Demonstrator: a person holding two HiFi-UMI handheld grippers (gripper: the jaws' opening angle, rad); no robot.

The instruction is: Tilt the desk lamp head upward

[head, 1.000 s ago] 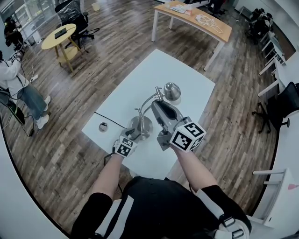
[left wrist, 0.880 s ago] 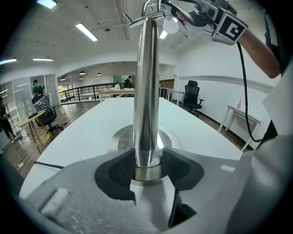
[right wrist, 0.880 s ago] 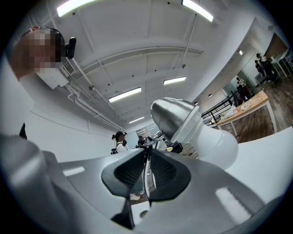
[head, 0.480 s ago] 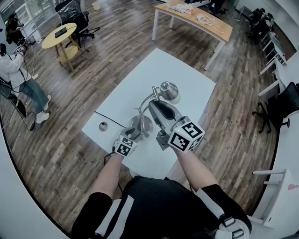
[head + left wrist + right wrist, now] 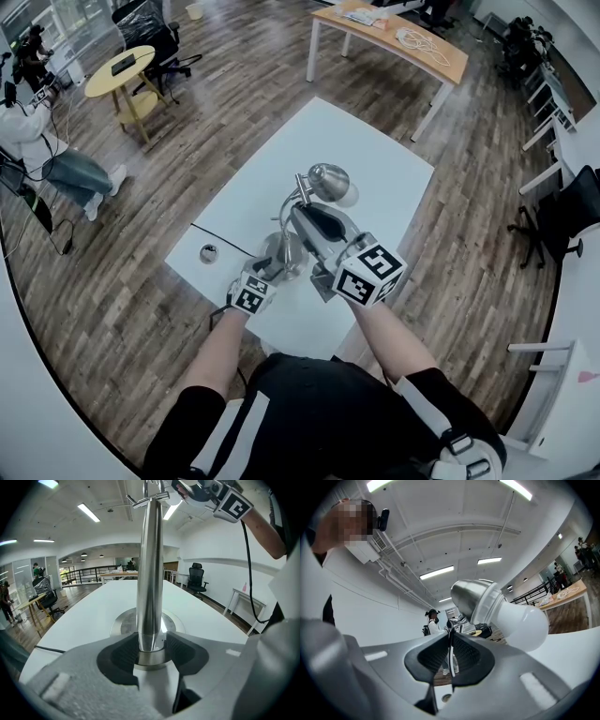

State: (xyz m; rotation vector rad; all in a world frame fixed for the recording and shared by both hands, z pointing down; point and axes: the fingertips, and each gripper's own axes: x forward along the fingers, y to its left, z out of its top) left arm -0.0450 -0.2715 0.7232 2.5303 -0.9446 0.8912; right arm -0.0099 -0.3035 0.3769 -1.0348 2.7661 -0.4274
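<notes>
Desk lamp [image 5: 281, 251], chrome, upright on white table [image 5: 366, 150] near its front edge; head [image 5: 476, 599] with white bulb [image 5: 520, 623] beyond the right jaws. Left gripper [image 5: 151, 653]: jaws clamped on the lamp's post [image 5: 150, 573] just above the round base. Right gripper [image 5: 450, 657]: jaws closing, nearly together, pads on a thin metal tab [image 5: 449, 641] beside the head

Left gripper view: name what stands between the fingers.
The desk lamp's chrome stem, just above its round base; the fingers of the left gripper clamp it. The left gripper view shows this.
</notes>
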